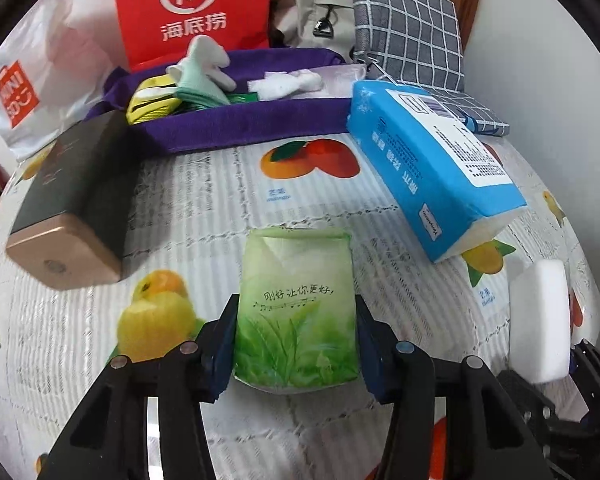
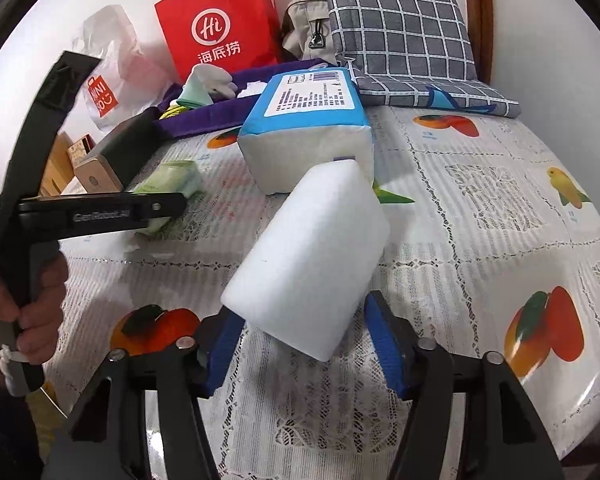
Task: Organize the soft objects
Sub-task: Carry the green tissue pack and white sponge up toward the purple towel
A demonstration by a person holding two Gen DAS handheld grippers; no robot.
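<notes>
My left gripper (image 1: 296, 344) is shut on a green tissue pack (image 1: 296, 308), holding it by its near end just over the fruit-print tablecloth. The pack also shows in the right wrist view (image 2: 172, 178), behind the left gripper's arm (image 2: 100, 212). My right gripper (image 2: 304, 336) is shut on a white sponge block (image 2: 308, 260), which sticks up and away from the fingers; it also shows at the right edge of the left wrist view (image 1: 540, 320). A purple fabric bin (image 1: 236, 128) at the back holds green, yellow and white soft items.
A blue tissue pack (image 1: 432, 168) lies at the right, in front of a grey checked cushion (image 1: 408, 36). A dark box with a gold end (image 1: 68, 200) lies at the left. A red paper bag (image 1: 192, 8), a white plastic bag (image 1: 32, 92) and a beige bag (image 1: 316, 12) stand behind the bin.
</notes>
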